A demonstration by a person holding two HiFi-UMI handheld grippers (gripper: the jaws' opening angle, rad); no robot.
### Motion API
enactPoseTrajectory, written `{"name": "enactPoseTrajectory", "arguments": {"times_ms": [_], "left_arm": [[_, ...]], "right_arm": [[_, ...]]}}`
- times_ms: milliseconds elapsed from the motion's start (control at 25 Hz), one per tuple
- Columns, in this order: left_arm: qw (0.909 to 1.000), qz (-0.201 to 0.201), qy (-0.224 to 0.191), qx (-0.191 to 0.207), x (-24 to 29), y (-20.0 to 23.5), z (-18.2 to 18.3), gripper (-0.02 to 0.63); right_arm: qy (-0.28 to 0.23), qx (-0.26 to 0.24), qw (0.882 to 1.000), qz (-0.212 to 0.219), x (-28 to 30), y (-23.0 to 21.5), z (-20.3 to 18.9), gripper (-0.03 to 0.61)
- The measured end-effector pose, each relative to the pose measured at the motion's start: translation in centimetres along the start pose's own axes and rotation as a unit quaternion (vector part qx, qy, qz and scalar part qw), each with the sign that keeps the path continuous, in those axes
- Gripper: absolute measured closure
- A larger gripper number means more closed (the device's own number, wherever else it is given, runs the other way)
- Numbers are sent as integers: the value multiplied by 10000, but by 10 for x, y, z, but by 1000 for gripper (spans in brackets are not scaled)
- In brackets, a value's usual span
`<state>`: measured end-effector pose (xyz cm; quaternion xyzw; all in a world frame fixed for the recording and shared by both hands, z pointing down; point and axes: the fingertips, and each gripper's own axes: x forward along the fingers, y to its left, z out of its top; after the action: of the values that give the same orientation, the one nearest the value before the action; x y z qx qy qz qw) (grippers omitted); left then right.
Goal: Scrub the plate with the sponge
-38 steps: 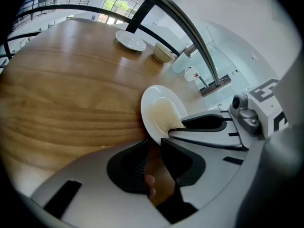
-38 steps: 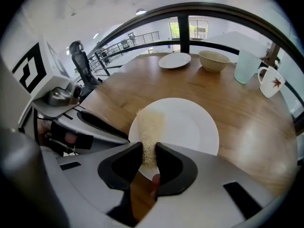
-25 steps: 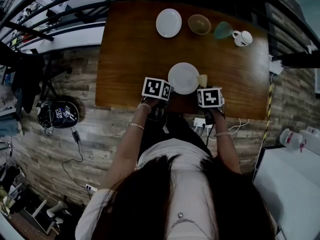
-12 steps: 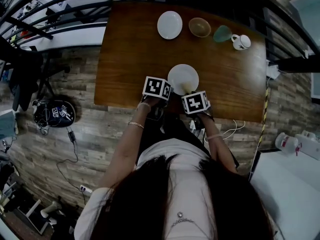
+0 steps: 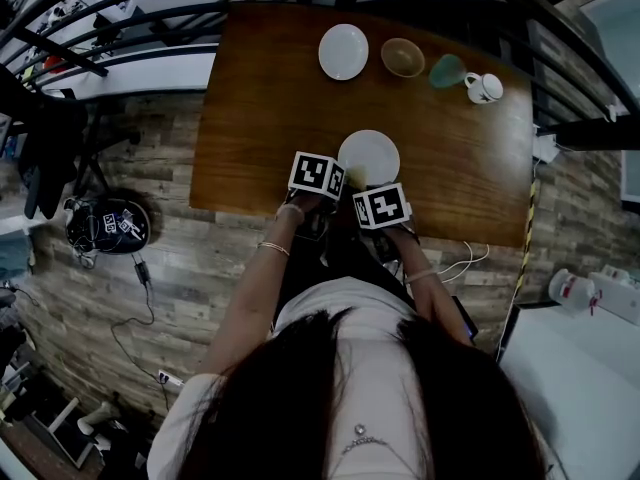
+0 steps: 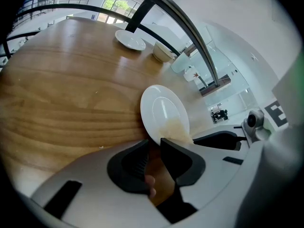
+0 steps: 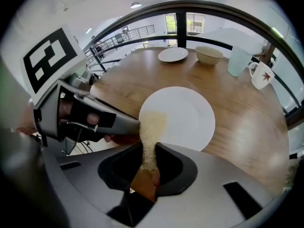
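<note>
Pinching near rim of plate [image 7: 187, 110] in narrow-set left gripper [image 6: 154, 144], clamping sponge [image 7: 152, 129] in right gripper [image 7: 149, 148], pressing it flat on plate's near-left area atop table [image 7: 242, 113].

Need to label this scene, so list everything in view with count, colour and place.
table: one, brown wood, centre of the head view
near plate: one, white, at the table's near edge
sponge: one, pale yellow, resting on the near plate's near side
far plate: one, white, far edge of the table
bowl: one, tan, right of the far plate
cup: one, pale green, right of the bowl
mug: one, white, far right corner
dark bag: one, black, on the floor left of the table
person: one, dark hair, white top, at the near edge
left gripper: one, grey, jaws on the near plate's rim
right gripper: one, grey, jaws shut on the sponge
</note>
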<state>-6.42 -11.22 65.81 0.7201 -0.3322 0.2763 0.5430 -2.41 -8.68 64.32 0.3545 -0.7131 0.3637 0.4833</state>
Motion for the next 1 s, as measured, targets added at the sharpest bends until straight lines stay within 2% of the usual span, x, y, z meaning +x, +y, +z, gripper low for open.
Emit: {"name": "enactPoseTrajectory", "arguments": {"times_ms": [320,680,1000], "left_arm": [[10000,42,-33,35,-1,1,0,526],[9998,131,-103,67,-4,2,3,525],[9996,208,-209,45,-3,2,2,525]], "right_arm": [[114,104,9995,-267,2,-16,-17,477],[53,530,9980,-341,-8,-43,-27,477],[-168,1044,9923,-638,-23,-84,-39,477]]}}
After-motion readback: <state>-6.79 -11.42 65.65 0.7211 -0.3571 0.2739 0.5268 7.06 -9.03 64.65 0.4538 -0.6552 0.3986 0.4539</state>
